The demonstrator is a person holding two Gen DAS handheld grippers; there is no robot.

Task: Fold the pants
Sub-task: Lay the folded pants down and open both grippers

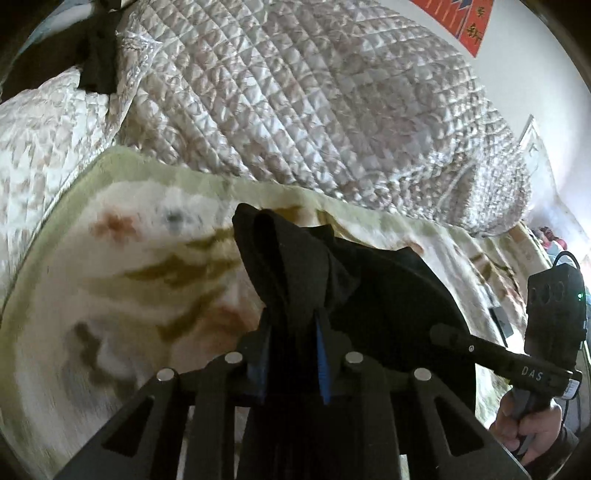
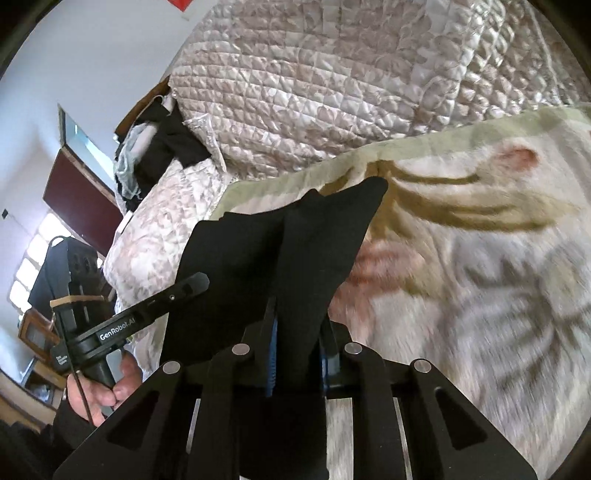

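Observation:
The black pants (image 1: 369, 280) hang between both grippers, lifted above a cream blanket (image 1: 122, 266) with a floral print. My left gripper (image 1: 291, 317) is shut on a bunched edge of the pants, which sticks up past its blue-padded fingers. My right gripper (image 2: 299, 325) is shut on another edge of the pants (image 2: 288, 243), whose cloth stands up in a dark peak. The right gripper also shows at the right of the left wrist view (image 1: 443, 332), and the left gripper at the left of the right wrist view (image 2: 195, 282).
A quilted silvery bedspread (image 1: 295, 96) is heaped behind the blanket. A pillow (image 1: 40, 140) and dark clothes (image 2: 166, 144) lie at the head of the bed. A white wall with a red poster (image 1: 469, 26) stands beyond.

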